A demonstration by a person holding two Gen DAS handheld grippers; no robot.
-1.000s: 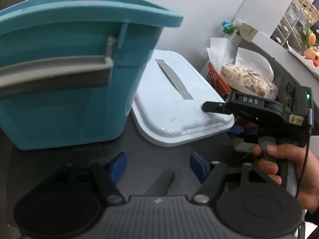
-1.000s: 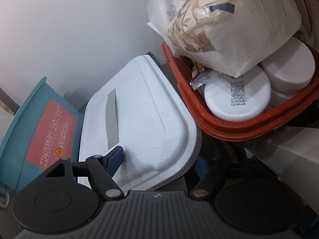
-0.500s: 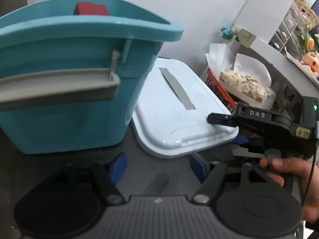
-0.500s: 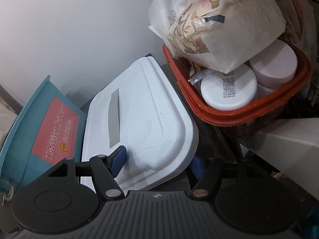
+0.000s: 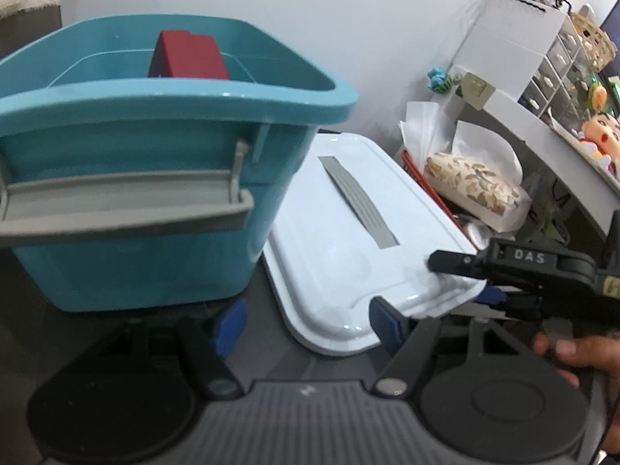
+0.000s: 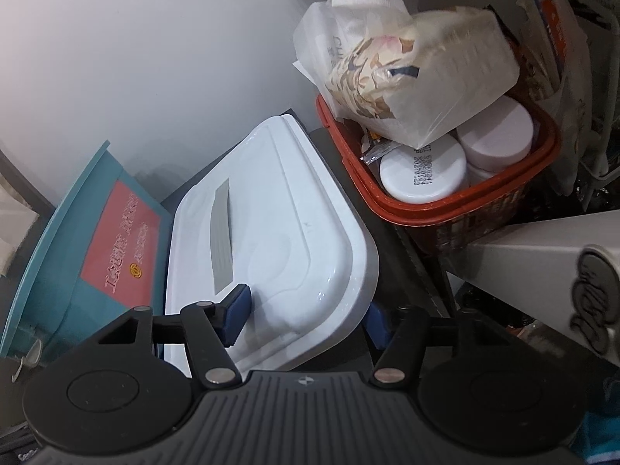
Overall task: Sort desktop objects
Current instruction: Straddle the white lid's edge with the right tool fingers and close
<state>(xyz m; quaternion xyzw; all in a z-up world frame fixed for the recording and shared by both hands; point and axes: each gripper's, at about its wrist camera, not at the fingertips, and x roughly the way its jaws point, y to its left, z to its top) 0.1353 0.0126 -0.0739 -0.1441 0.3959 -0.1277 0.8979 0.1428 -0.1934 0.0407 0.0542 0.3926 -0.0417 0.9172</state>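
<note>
A white lid [image 5: 348, 255] with a grey strip lies on the dark desk, between a teal bin [image 5: 193, 104] and a red basket [image 6: 445, 209]. My right gripper [image 6: 306, 317] has the lid's [image 6: 279, 232] near corner between its closing jaws. One blue pad [image 6: 236, 310] presses on top and the other sits under the edge. That corner looks raised off the desk, and the left wrist view shows the same grip by the right gripper [image 5: 465, 277]. My left gripper [image 5: 308, 321] hangs open over the desk before the bin, with nothing in it. A red box [image 5: 186, 56] stands inside the bin.
The red basket holds a patterned tissue pack [image 6: 426, 77] and white round jars [image 6: 422, 170]. A grey shelf [image 5: 542, 135] with drawers and toys runs along the right. A white wall stands close behind. A person's hand [image 5: 573, 352] holds the right gripper.
The right gripper has pulled back and up with the lid's corner, its jaws narrowing. The left view has risen, so the bin's inside and the red box show.
</note>
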